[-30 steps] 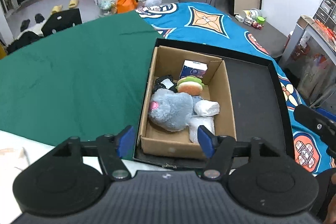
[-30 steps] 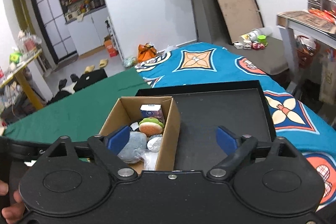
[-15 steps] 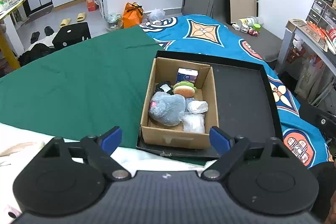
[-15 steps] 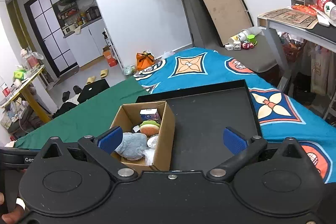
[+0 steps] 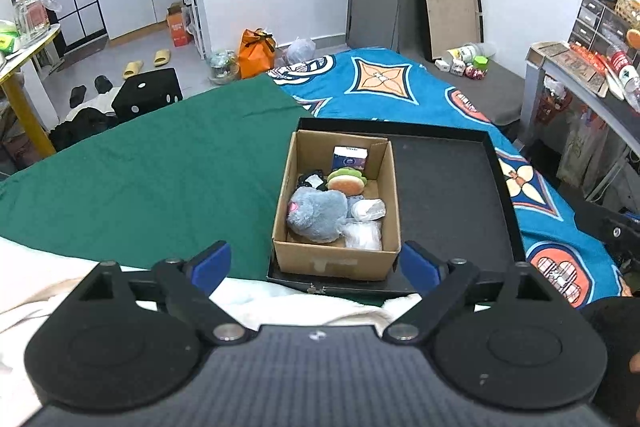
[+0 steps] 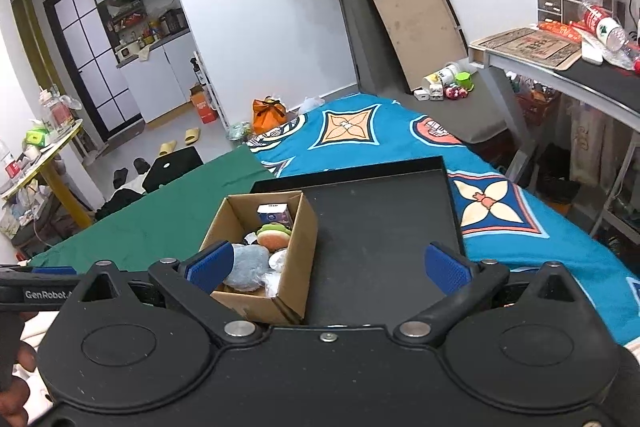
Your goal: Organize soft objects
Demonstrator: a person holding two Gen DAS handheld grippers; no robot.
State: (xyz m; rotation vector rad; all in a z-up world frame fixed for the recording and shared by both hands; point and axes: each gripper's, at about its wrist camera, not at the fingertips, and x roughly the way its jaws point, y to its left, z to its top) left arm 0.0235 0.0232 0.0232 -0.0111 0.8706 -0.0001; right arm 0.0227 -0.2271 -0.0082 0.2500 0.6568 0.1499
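An open cardboard box (image 5: pixel 336 261) stands in the left part of a black tray (image 5: pixel 448 195) on the bed. In it lie a grey plush toy (image 5: pixel 318 213), a plush burger (image 5: pixel 346 181), a small blue carton (image 5: pixel 349 158), a black-and-white soft item (image 5: pixel 311 179) and white wrapped bundles (image 5: pixel 366 223). The box (image 6: pixel 298 247) and tray (image 6: pixel 380 227) also show in the right wrist view. My left gripper (image 5: pixel 316 265) is open and empty, held back from the box's near wall. My right gripper (image 6: pixel 326 265) is open and empty, above the tray's near edge.
A green cloth (image 5: pixel 160 179) covers the bed's left, a blue patterned sheet (image 5: pixel 400 87) the right. White bedding (image 5: pixel 280 303) lies near me. A desk (image 6: pixel 560 67) stands at the right. Slippers, bags and a black stool (image 5: pixel 146 95) are on the floor beyond.
Both grippers have pulled back and up from the box, which looks smaller now. The left gripper's jaws have opened wider. The box contents have not moved.
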